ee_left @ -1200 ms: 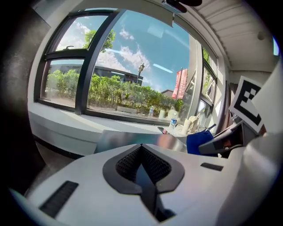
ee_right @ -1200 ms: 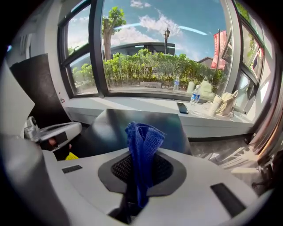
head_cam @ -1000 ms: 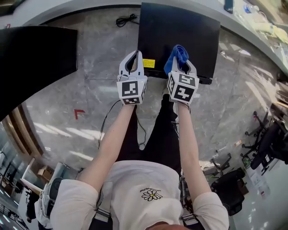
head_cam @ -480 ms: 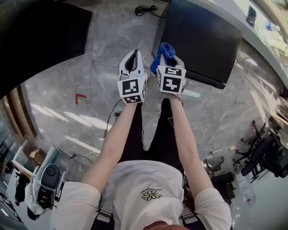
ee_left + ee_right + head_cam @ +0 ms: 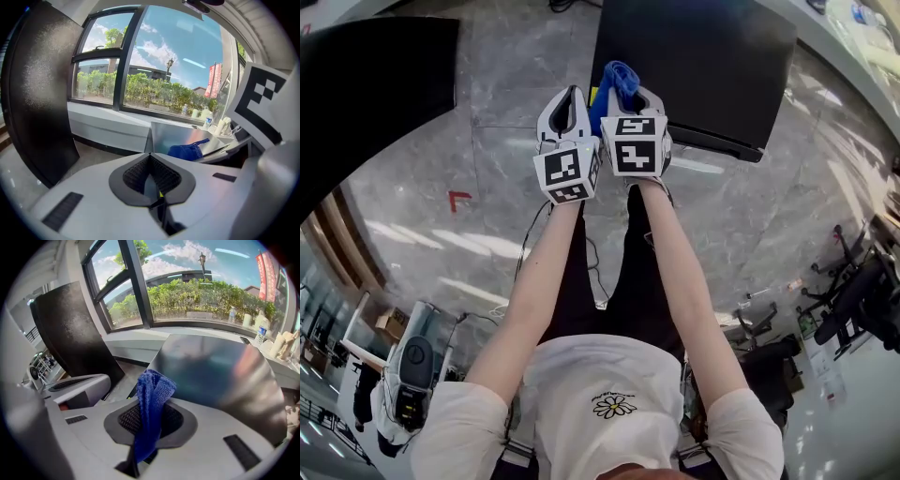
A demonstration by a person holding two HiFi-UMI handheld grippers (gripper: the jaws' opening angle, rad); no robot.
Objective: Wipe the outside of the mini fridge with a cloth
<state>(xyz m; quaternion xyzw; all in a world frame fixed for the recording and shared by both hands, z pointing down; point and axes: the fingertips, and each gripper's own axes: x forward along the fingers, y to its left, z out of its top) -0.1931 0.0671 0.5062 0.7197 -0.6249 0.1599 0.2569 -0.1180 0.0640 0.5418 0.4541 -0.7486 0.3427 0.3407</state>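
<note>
right gripper point(image 5: 147, 423): jaws pinching blue cloth point(image 5: 152, 397), tuft standing proud of the tips.
left gripper point(image 5: 151, 176): jaws pressed together, empty.
mini fridge point(image 5: 703, 56): on the floor just ahead, cloth not yet on it.
method: i'd press the tuft flat and sweep in overlapping strokes.

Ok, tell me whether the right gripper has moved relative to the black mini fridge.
Yes. The right gripper, holding the blue cloth, has shifted left along the front edge of the black mini fridge, toward its left corner.
</note>
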